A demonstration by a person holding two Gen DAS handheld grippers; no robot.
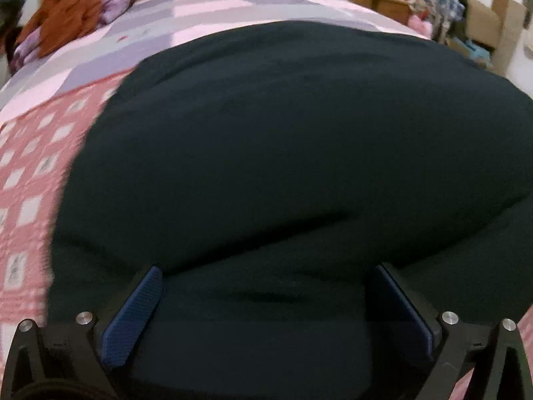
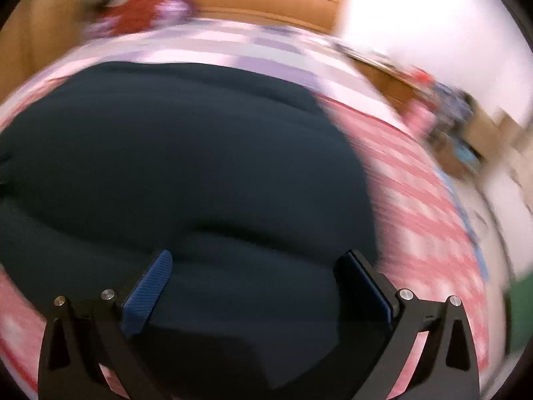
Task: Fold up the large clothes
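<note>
The dark garment [image 1: 283, 153] lies spread across the bed [image 1: 30, 173], reaching toward twelve o'clock. Left gripper [image 1: 266, 286] and right gripper [image 2: 256, 273] hover wide apart over its near edge, probably readying a fold.

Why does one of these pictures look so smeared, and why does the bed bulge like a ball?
Right wrist view: heavy motion blur smears the pink checked bedspread and wooden headboard; the white wall glares, and dark corners ring the round image. Left wrist view: sharper, blurred mainly at the left edge. In both, the fisheye lens bulges the dark folded garment; the open right claw near the lens stays crisp.
</note>
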